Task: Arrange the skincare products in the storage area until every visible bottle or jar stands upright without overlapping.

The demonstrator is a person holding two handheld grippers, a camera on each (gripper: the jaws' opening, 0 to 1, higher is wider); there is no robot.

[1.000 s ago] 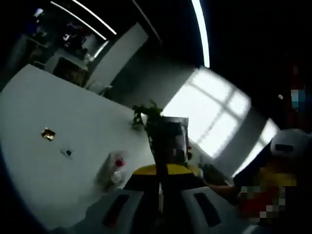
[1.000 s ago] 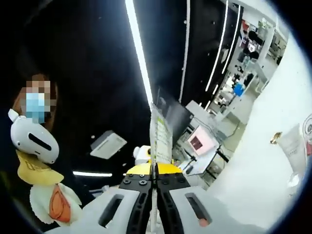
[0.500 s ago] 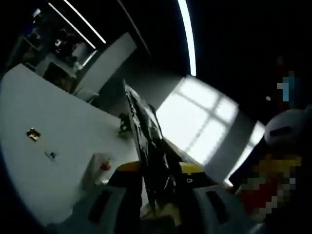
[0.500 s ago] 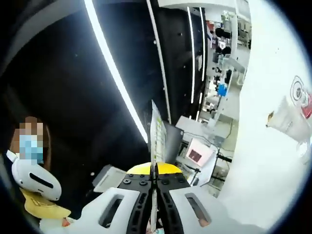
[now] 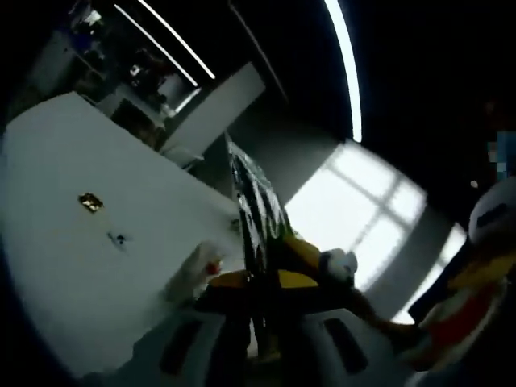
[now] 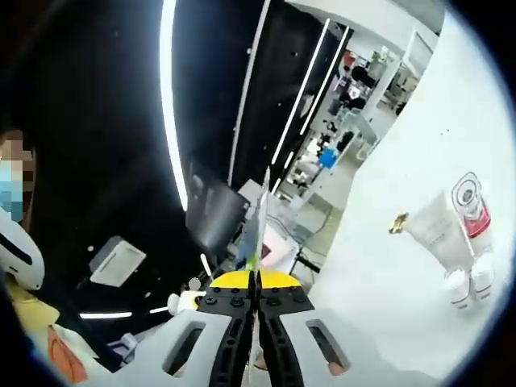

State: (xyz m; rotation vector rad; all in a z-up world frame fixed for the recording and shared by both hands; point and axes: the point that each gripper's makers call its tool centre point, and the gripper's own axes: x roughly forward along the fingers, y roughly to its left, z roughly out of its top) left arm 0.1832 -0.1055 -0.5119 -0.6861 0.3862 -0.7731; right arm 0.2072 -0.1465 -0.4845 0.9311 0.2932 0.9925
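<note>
My left gripper is shut on a dark glossy flat packet that stands edge-on above the jaws. A white tube with a red cap lies on the white table just left of the jaws. My right gripper is shut on a thin flat packet, also seen edge-on, held up off the table. To its right on the white table lie a white tube, a red-capped round bottle and two small white bottles.
A small gold item and a tiny dark item lie on the table; the gold item sits beside the tube. A person with a white headset is at the right. Shelves and equipment stand beyond the table.
Both views have swung and rolled with the hands. The left packet has turned from face-on to edge-on. Both grippers stay shut on their packets.
</note>
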